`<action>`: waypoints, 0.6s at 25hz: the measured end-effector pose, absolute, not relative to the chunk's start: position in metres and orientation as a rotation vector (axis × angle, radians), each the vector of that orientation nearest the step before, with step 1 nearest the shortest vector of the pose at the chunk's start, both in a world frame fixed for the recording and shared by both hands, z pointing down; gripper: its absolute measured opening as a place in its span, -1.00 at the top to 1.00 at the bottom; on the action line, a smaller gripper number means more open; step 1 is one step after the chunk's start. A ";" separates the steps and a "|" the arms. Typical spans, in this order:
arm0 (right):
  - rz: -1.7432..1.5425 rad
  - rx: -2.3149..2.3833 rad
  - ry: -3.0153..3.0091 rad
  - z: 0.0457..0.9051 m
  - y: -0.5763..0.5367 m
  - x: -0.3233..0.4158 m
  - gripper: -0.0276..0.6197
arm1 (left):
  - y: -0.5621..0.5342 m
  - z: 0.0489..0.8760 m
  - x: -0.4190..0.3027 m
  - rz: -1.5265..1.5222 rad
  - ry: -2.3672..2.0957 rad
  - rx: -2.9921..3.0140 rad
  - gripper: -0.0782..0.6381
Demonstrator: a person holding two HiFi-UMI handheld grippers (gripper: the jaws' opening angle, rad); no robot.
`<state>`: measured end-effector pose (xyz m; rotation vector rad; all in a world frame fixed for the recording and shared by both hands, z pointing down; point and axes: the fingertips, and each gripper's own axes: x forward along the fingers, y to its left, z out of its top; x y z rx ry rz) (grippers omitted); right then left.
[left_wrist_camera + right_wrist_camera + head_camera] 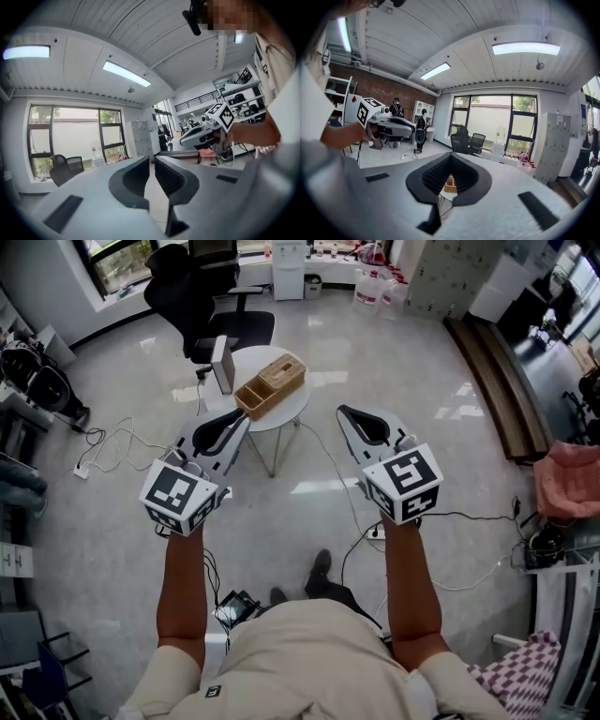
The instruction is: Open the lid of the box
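1. Only the head view takes in the whole layout. A round white table [292, 411] stands ahead with a tan woven box [272, 385] on it. The box sits at 1 o'clock from the left gripper [236, 416] and at 10 o'clock from the right gripper [343, 411], apart from both.
2. The left gripper view looks past the table towards windows. Its jaws are drawn together to a thin slit with nothing between them. The right gripper [183, 140] shows at 2 o'clock.
3. In the right gripper view the jaws meet at their tips and grip nothing. A sliver of the box [450, 183] shows through the loop behind the tips. The left gripper [410, 127] shows at 9 o'clock, with 2 people [398, 112] standing beyond it, and no other view shows them.
4. An upright white item [222, 364] stands on the table at 10 o'clock from the box, too small to identify. In the right gripper view most of the box is hidden by the jaws.
5. The box is the 1 container. Its far half looks covered by woven material and its near end looks darker. I cannot tell what lies inside it, or how the lid sits.
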<state>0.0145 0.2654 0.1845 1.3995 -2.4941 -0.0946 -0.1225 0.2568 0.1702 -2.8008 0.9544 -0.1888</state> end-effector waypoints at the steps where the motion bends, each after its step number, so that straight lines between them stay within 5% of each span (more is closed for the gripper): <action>1: -0.092 1.387 -2.506 0.184 0.259 0.018 0.94 | 0.251 0.169 -0.118 -0.190 0.964 -2.798 0.68; 15: -0.089 1.264 -2.579 0.192 0.183 0.069 0.94 | 0.187 0.177 -0.064 -0.248 1.094 -2.751 0.68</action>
